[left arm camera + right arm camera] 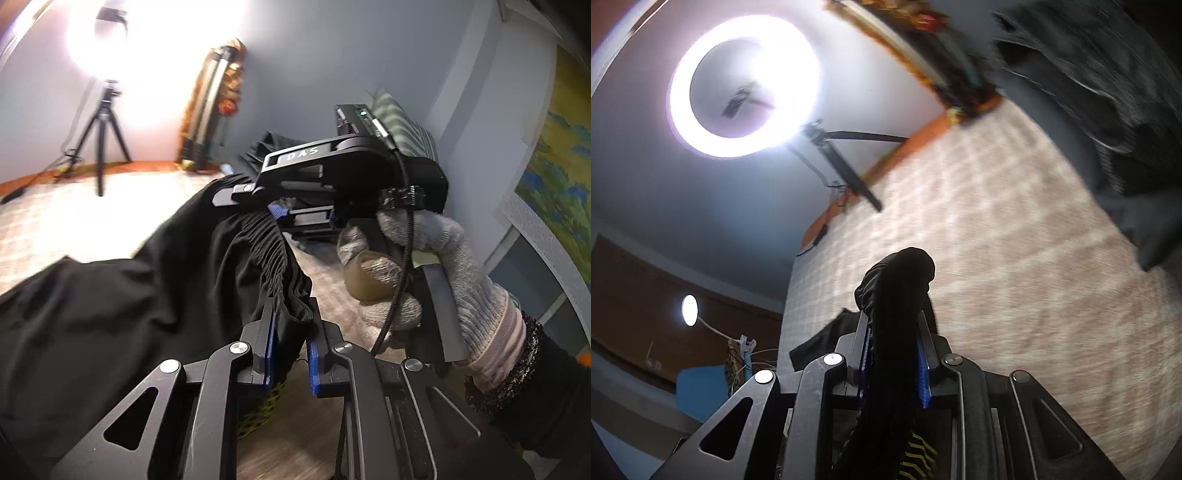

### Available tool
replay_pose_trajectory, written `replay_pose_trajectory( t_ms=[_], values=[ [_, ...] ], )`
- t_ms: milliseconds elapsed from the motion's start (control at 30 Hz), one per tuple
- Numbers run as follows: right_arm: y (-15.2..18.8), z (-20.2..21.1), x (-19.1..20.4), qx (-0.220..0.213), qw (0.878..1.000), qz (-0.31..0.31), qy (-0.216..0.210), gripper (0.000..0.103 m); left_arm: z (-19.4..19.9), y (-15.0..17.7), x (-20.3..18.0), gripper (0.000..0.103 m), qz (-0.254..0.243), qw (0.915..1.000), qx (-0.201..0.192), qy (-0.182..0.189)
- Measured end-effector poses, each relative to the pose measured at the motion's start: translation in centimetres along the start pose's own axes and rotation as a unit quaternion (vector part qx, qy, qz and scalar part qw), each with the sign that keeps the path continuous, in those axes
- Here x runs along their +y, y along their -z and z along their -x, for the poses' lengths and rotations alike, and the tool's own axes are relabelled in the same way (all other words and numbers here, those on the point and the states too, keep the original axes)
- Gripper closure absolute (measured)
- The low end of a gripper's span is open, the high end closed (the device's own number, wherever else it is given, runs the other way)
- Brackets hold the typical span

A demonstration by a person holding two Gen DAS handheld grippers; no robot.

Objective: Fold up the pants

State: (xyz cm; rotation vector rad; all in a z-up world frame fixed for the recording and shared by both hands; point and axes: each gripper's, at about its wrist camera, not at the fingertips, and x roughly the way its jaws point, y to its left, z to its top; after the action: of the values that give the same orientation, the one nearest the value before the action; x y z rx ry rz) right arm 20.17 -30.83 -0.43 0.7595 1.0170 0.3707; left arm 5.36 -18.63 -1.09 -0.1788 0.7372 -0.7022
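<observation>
Black pants (110,295) with a gathered elastic waistband hang lifted between both grippers. In the left wrist view my left gripper (290,314) is shut on one end of the waistband, fabric bunched between its blue pads. The right gripper (280,212), held by a gloved hand (424,258), clamps the waistband further along. In the right wrist view my right gripper (892,325) is shut on a thick bundle of the black pants (897,288), which pokes up past the fingertips. The legs of the pants drop out of sight below.
A pale checked bedspread (997,240) lies beneath. A ring light (742,86) on a tripod (105,125) stands by the blue wall. Dark clothes (1108,92) lie at the bed's far side. A striped pillow (402,122) and a painted picture (561,192) sit at the right.
</observation>
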Motion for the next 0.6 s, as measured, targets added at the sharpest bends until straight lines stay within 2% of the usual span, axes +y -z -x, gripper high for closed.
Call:
replay_pose_trajectory(
  t_ms=[300,600],
  values=[
    [2.1,-4.4,8.3,0.024,0.998,0.066,0.006,0.084,6.8,1.3,5.2,0.091,0.048,0.9968,-0.042,-0.049],
    [5.7,-13.2,15.9,0.073,0.987,0.134,0.042,0.084,11.7,5.4,11.0,0.091,0.117,0.9861,-0.065,-0.098]
  ],
)
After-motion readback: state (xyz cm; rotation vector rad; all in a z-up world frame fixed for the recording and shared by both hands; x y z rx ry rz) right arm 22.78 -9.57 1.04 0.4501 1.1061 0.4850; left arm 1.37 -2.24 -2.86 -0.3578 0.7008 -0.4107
